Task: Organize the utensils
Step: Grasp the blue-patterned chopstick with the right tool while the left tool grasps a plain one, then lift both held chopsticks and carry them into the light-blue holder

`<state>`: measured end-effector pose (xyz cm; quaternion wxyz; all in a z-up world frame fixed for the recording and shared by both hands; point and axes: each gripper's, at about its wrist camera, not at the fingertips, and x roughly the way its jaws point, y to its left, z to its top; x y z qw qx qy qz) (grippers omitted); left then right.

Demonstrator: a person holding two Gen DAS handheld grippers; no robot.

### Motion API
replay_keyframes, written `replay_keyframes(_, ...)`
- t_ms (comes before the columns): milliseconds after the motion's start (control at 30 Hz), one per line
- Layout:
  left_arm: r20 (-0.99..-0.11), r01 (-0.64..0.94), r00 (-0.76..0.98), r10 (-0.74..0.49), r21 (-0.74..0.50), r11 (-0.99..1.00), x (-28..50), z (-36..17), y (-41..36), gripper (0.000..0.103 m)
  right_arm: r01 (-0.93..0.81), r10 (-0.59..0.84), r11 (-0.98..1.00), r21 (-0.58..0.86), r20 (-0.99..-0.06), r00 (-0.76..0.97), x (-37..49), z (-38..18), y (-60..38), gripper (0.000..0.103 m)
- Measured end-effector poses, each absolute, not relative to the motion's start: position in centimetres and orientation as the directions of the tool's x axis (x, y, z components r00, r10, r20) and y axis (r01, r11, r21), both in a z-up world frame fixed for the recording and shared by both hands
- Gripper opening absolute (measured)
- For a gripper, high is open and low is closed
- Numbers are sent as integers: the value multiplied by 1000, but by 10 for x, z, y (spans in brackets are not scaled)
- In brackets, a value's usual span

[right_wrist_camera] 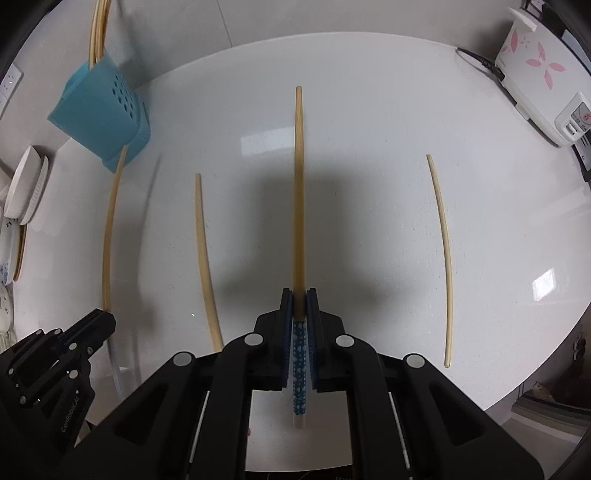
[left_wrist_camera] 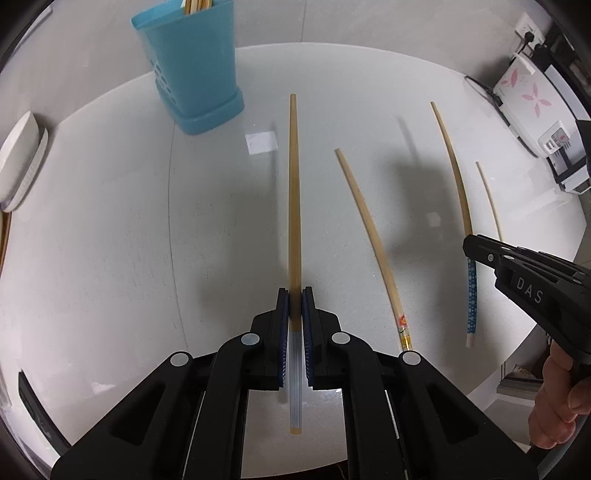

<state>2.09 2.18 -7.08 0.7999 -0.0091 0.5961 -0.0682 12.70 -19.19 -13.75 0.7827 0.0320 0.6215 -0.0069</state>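
Altogether we count four loose chopsticks on or above the white table (left_wrist_camera: pixel 110 221), plus a bundle standing in the blue holder (left_wrist_camera: pixel 192 70) at the upper left of the left wrist view. Two of the four are gripped. Our left gripper (left_wrist_camera: pixel 295 306) pinches the striped-end chopstick (left_wrist_camera: pixel 294 192) between narrow jaws, its tip pointing toward the top of the frame and its pale ribbed end sticking out toward the bottom. Our right gripper (right_wrist_camera: pixel 300 306) clamps the dotted-end chopstick (right_wrist_camera: pixel 298 184) the same way, the blue white-dotted handle showing between the pads.

Two lie flat on the table: the flower-end chopstick (left_wrist_camera: pixel 369 236), between the two grippers, with an orange and yellow pattern near its butt, and the plain chopstick (right_wrist_camera: pixel 445 258) at the right of the right wrist view.

Around them we see a white rice cooker (right_wrist_camera: pixel 532 70) with pink flowers at the upper right, stacked white dishes (left_wrist_camera: pixel 22 158) at the left edge, and a wall socket (left_wrist_camera: pixel 528 33). Nothing lies between the held sticks and the holder, whose side has round holes and whose base is wider than its body.
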Motion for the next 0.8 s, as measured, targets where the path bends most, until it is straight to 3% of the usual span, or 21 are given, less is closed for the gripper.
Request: replay_keyframes(800, -848, 177, 495, -187, -112, 978, 99, 7, 9, 7, 42, 101, 990, 135, -880, 464, 156, -59, -173, 7)
